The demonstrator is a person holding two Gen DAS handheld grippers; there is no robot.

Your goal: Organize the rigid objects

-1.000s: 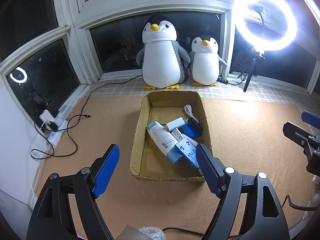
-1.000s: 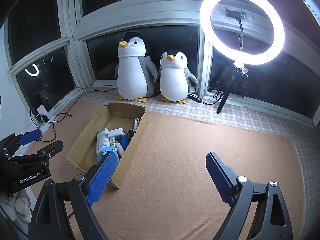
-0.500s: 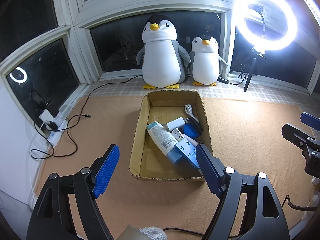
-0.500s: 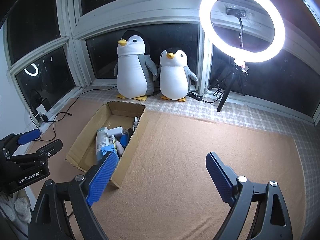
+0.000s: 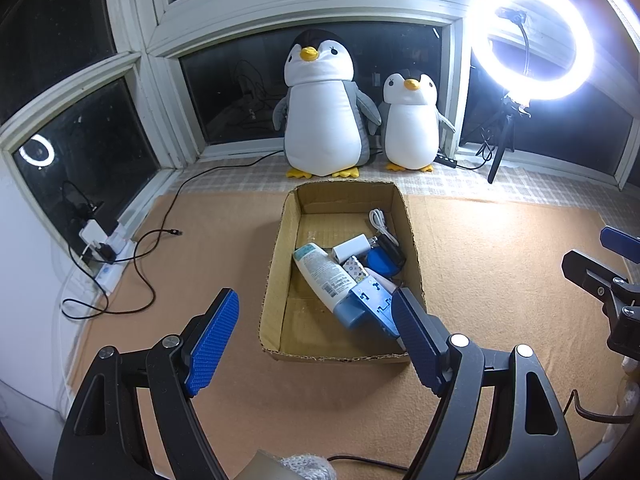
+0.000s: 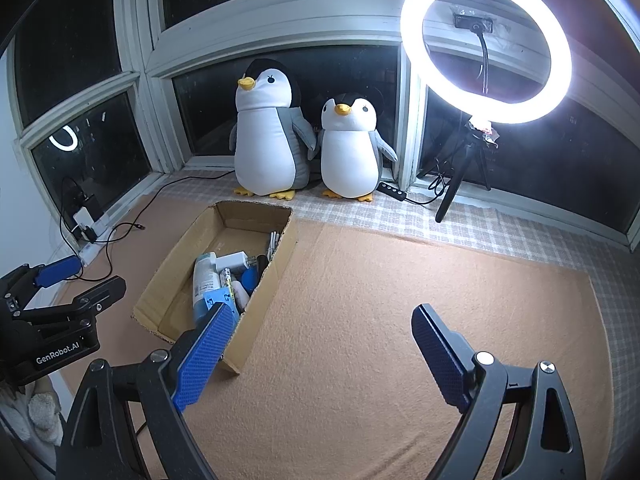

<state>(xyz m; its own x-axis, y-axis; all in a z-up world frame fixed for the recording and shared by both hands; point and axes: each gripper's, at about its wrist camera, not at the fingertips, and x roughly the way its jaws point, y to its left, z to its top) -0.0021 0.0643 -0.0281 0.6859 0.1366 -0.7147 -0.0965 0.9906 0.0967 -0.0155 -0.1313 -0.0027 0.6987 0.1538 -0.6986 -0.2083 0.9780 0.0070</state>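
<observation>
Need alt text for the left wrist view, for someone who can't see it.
The open left gripper hovers empty over an orange mat, facing a cardboard box holding a white tube, charger and cable. Two plush penguins and a ring light stand behind.

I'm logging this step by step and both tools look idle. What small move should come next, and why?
Probably nothing more than easing the left tool forward and down toward the cardboard box. Both tools are open and empty, the right tool hangs over bare mat, and the bottle, white charger and other items all lie in the box already, piled toward its right side.
</observation>
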